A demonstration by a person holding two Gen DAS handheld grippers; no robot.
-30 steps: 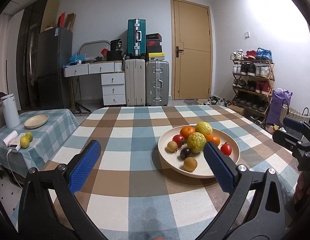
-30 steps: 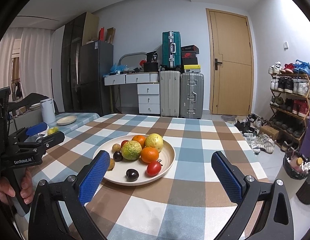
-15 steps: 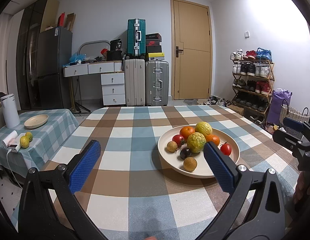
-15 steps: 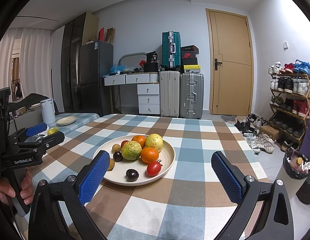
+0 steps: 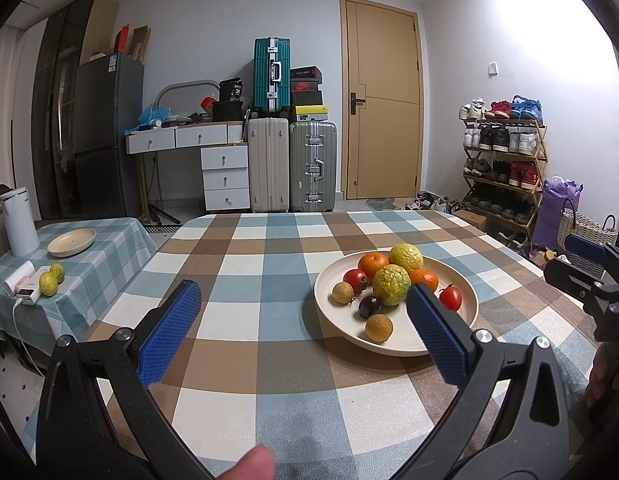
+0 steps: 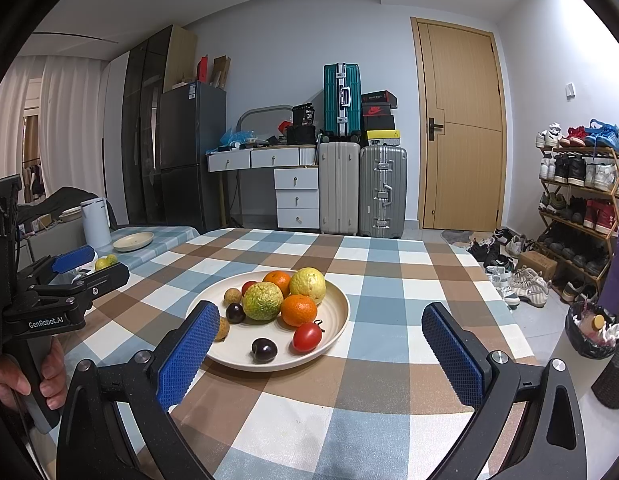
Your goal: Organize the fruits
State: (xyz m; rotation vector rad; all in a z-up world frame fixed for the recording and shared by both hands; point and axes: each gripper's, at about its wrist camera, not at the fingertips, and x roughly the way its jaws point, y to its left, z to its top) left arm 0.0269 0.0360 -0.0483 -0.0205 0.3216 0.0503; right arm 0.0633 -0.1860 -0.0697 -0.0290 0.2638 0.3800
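Note:
A cream plate (image 5: 465,286) (image 6: 336,322) on the checked tablecloth holds several fruits: two oranges, a green-yellow citrus (image 5: 391,290) (image 6: 263,301), a yellow one (image 6: 307,285), red tomatoes (image 6: 307,337), dark plums (image 6: 264,350) and small brown fruits. My left gripper (image 5: 303,312) hovers open near the table's front, left of the plate, with nothing in it. My right gripper (image 6: 321,338) is open and empty too, with the plate's near edge showing between its fingers. On a low side table lie two yellow-green fruits (image 5: 51,280) and an empty cream plate (image 5: 71,242).
The low side table (image 5: 105,248) stands left of the main table with a white kettle (image 5: 19,226) and a white device. Suitcases, drawers and a fridge line the back wall. A shoe rack (image 5: 503,168) and bags stand at the right. A fingertip (image 5: 249,462) shows at the bottom.
A fingertip has come into view at the bottom edge of the left wrist view. Both grippers and the fruits stay where they were.

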